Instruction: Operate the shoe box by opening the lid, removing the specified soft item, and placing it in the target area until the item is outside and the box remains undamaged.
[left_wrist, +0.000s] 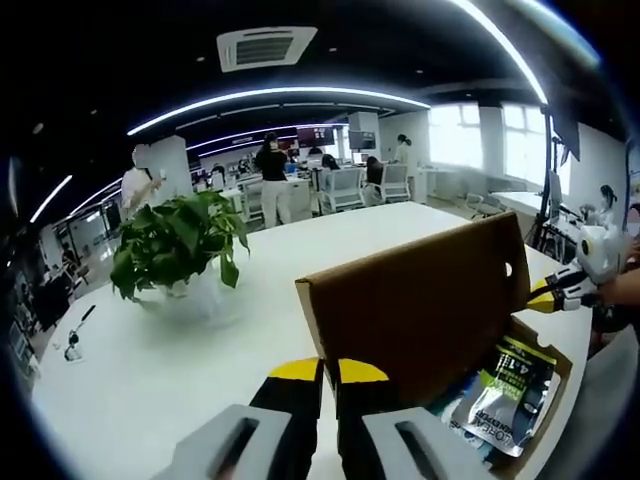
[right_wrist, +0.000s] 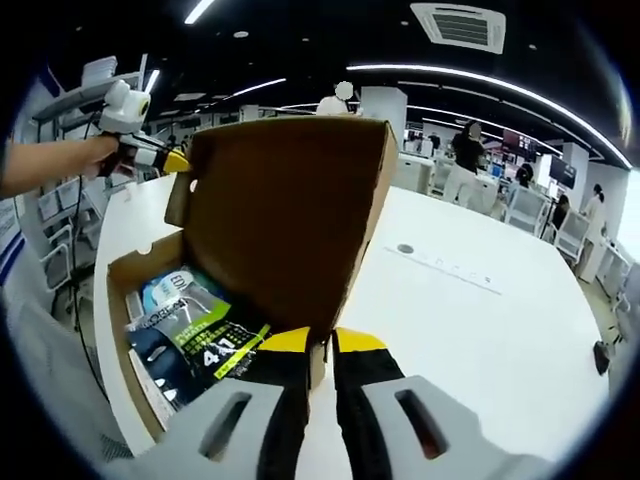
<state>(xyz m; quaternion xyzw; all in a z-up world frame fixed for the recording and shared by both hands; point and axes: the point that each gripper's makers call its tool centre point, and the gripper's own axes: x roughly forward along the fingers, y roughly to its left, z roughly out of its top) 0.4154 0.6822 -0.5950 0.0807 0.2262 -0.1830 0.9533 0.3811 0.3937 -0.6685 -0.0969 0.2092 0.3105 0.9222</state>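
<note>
Right gripper view: both grippers (right_wrist: 320, 345) (left_wrist: 330, 375) pinch the raised lid (right_wrist: 290, 210) edge; soft, light, slippery packet (right_wrist: 195, 335) sits left; grab its top

I work in open-plan office: white table (left_wrist: 300, 260), potted plant (left_wrist: 175, 245), swivel chairs (left_wrist: 340, 188), standing people (left_wrist: 271, 175), ceiling air vent (left_wrist: 265, 46), strip lights (left_wrist: 270, 98).

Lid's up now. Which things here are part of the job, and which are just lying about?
Job: shoe box, its raised lid, the soft packets inside, left gripper and right gripper, both pinching the lid's edges.

Lying about: potted plant, white table, small dark item at the table's edge.
</note>
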